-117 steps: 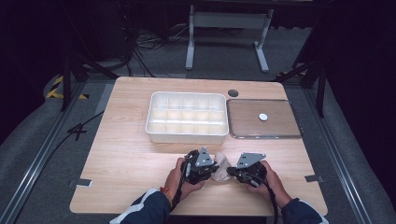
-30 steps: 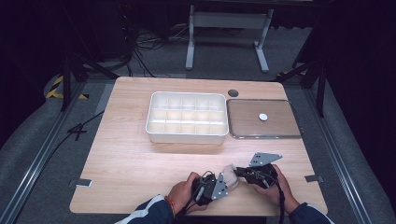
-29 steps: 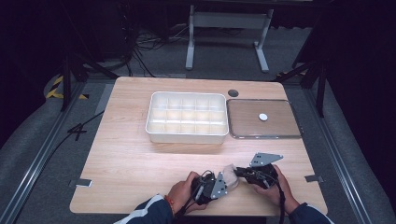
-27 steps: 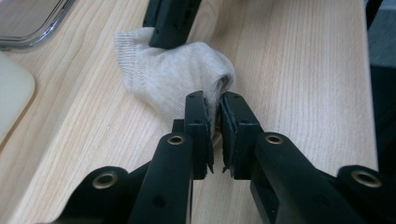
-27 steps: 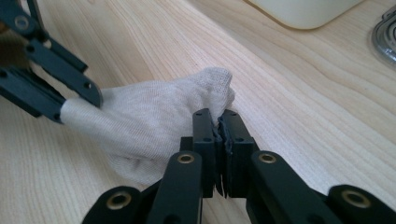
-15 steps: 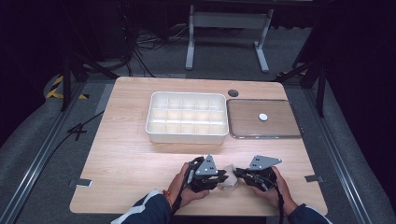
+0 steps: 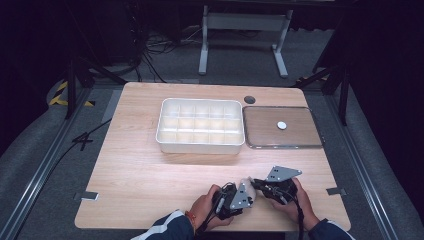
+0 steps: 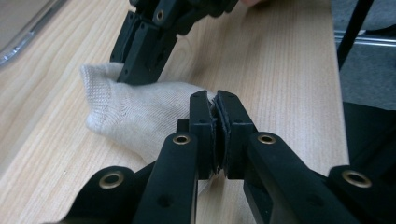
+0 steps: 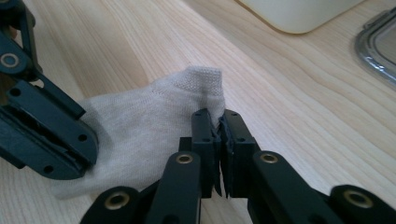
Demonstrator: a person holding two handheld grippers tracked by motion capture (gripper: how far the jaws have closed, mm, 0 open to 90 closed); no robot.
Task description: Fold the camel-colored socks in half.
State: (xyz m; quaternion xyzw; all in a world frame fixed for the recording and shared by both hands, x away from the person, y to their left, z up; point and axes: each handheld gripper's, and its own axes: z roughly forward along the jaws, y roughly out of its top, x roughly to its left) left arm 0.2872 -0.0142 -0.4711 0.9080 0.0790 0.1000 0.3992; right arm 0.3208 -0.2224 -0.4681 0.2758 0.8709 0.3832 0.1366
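A small cream knitted sock [image 8: 135, 112] [image 9: 144, 126] lies on the wooden table [image 7: 150, 175] near its front edge, between my two grippers [image 7: 248, 184]. My left gripper [image 8: 215, 100] is shut on one edge of the sock, with fabric pinched between its black jaws. My right gripper [image 9: 219, 119] is shut on the sock's ribbed cuff end. In the high view the left gripper [image 7: 245, 192] and the right gripper [image 7: 256, 184] meet tip to tip over the sock, which is mostly hidden there.
A white compartment tray [image 7: 201, 125] stands at the table's middle back. To its right lies a clear-rimmed flat lid or tray [image 7: 281, 127] with a small white round piece [image 7: 282, 125] on it. A dark round hole [image 7: 249, 99] sits behind them.
Both grippers shifted slightly along the front edge, with the sock held between them throughout; the left gripper has moved a little forward and rightward toward the right one.
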